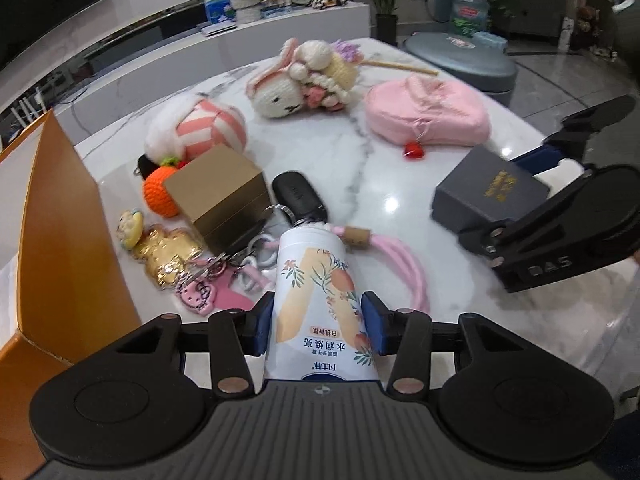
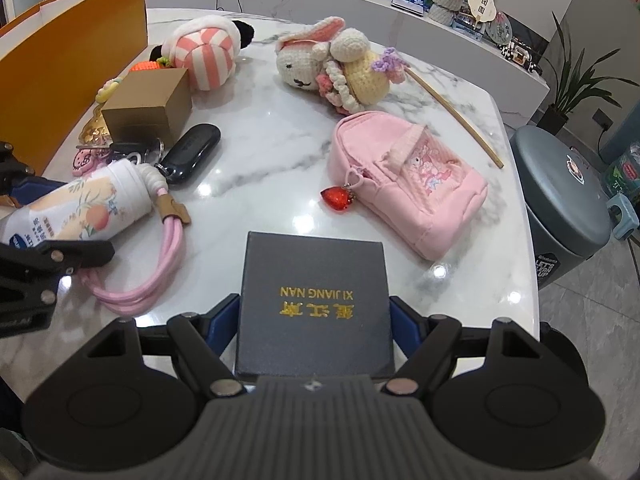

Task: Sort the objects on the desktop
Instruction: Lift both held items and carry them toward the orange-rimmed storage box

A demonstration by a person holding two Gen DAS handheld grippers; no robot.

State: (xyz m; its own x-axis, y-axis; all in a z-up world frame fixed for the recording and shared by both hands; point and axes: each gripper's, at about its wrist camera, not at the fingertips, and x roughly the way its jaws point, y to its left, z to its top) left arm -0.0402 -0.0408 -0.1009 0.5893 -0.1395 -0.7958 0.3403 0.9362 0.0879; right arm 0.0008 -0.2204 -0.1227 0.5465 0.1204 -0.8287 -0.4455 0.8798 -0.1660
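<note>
The left hand-held gripper (image 1: 319, 328) has its blue pads pressed against both sides of a white tube with a peach print (image 1: 316, 300), which lies on the marble bench (image 1: 384, 184). The right hand-held gripper (image 2: 314, 332) is clamped on a dark square box with gold lettering (image 2: 314, 304). Beyond the tube sit a black key fob (image 1: 300, 196) and a gold box (image 1: 220, 196). Farther back lie a pink pouch (image 1: 428, 116) and a crocheted rabbit (image 1: 304, 80).

White cylindrical tube (image 1: 316, 300) printed with orange peaches and green leaves; dark navy square box (image 2: 314, 304) lettered in gold; pink fabric mini backpack (image 2: 408, 184); plain gold cardboard box (image 2: 148, 106); white grey-veined marble tabletop (image 2: 260, 152).
</note>
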